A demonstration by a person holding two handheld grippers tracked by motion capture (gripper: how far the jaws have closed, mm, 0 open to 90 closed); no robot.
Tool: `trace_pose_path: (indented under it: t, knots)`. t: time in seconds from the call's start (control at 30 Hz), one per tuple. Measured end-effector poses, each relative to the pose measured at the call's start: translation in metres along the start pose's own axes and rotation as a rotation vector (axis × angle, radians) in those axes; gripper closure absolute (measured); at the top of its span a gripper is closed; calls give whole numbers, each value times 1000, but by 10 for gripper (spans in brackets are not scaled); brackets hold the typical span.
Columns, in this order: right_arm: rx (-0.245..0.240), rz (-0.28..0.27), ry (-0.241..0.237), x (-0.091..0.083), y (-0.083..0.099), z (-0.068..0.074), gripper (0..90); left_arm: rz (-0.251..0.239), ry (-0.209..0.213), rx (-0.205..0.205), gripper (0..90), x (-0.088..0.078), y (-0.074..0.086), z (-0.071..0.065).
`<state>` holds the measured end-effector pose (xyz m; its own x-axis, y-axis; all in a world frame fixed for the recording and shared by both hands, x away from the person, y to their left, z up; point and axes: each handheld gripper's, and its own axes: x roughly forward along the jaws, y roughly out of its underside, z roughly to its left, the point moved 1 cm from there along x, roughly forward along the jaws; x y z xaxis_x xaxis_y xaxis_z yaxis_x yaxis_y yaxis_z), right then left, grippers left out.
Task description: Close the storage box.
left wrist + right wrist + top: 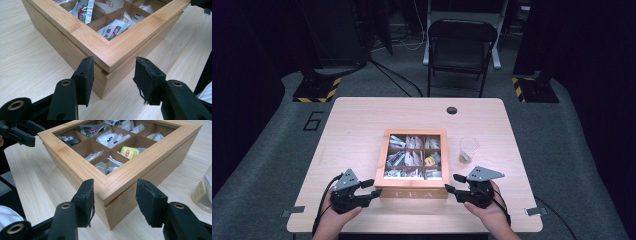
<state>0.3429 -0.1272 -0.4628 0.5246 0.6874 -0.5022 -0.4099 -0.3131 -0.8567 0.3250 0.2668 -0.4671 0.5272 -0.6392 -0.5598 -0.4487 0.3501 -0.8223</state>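
Two hand-held grippers flanked the near corners of a wooden tea box (414,193) on a pale wooden counter (352,125).

The tea box, marked TEA on its front, sat near the middle of the counter toward the person's edge, its windowed lid down over compartments of tea bags (412,156). The left gripper (373,187) pointed at the box's near left corner; in the left gripper view that corner (110,63) stood between its jaws, which were released and not pressing on the wood. The right gripper (452,183) faced the near right corner (107,190) the same way, jaws released around it. A clear plastic cup (468,150) stood just beside the box on its right.
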Motion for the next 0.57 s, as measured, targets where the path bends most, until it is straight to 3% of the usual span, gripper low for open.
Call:
trace_pose_path:
  t: [0.27, 0.57]
  knots:
    - [-3, -3, 21, -2, 1, -4, 467, -12, -3, -13, 477, -3, 1, 6]
    - [5, -11, 3, -6, 3, -5, 460, -18, -1, -17, 468, -1, 4, 7]
